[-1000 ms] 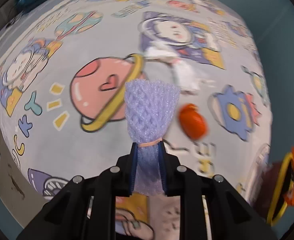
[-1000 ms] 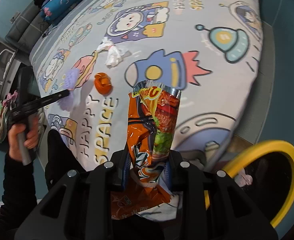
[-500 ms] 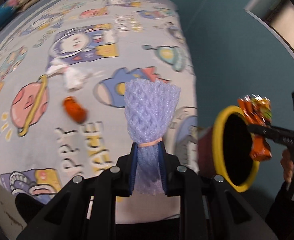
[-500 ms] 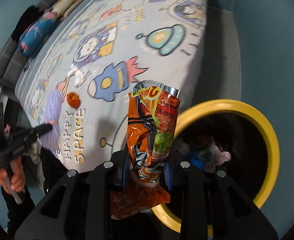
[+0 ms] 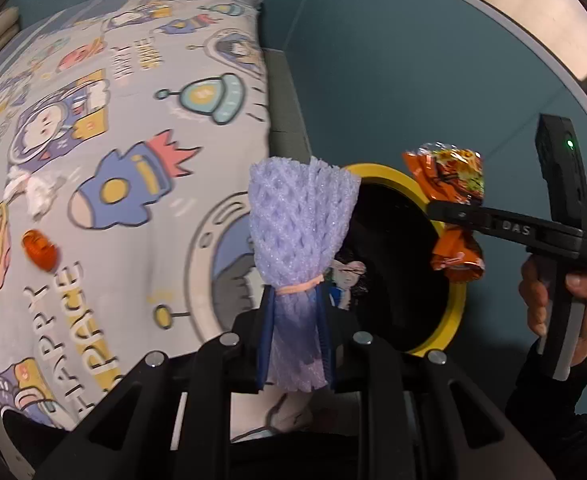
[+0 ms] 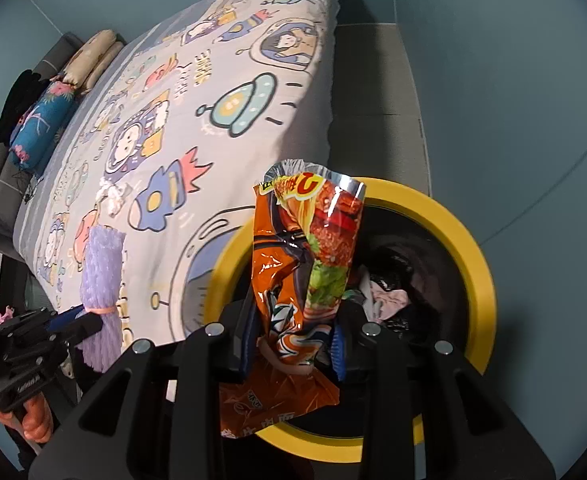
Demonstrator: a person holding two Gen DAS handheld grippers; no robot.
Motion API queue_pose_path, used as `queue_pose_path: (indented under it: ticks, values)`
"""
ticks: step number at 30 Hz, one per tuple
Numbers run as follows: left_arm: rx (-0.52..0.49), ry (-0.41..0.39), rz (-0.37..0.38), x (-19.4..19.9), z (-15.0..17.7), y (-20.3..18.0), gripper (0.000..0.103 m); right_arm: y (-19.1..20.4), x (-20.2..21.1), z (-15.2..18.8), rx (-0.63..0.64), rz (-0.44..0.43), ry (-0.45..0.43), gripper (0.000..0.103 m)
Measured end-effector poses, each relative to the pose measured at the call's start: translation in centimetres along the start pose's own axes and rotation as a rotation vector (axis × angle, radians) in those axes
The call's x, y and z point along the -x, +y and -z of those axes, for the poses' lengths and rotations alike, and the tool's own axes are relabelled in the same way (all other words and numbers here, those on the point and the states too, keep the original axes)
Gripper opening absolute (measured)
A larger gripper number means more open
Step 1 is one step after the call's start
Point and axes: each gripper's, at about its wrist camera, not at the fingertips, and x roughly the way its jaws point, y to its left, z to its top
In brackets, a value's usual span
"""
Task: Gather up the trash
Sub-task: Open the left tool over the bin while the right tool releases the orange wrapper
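At nine o'clock of the left wrist view: bed (image 5: 93,240) under a cartoon space sheet, bearing a crumpled white tissue (image 5: 33,190) and, below it, a small orange scrap (image 5: 40,249), both well apart from either gripper. At centre, left gripper (image 5: 293,344) with jaws clamped on the lower end of a purple foam net (image 5: 299,224), bound by a rubber band just above the jaws, flared end standing up toward twelve o'clock. Just beyond the net, toward three o'clock, yellow-rimmed bin (image 5: 455,312) beside the bed, dark inside, some rubbish visible. Farther toward three o'clock, right gripper (image 5: 449,210) in the right hand (image 5: 561,300), jaws clamped across an orange noodle wrapper (image 5: 449,184) in front of the bin's mouth.

From the right wrist view: purple net at eight o'clock, wrapper pinched mid-length at centre, upper end rising to twelve o'clock, lower end hanging below the jaws, bin rim behind from three to six o'clock.
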Motion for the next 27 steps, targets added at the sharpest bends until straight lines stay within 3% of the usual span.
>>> queue_pose_path:
  ticks: [16,27]
  values:
    - [-0.042,0.073,0.011,-5.1,-0.2,-3.9,0.019,-3.5,-2.1,0.7,-0.037,0.005,0.040,0.031]
    - [-0.067,0.095,0.048,-6.4,0.3,-5.3,0.020,-4.8,-2.9,0.7,-0.057,0.023,0.049,0.035]
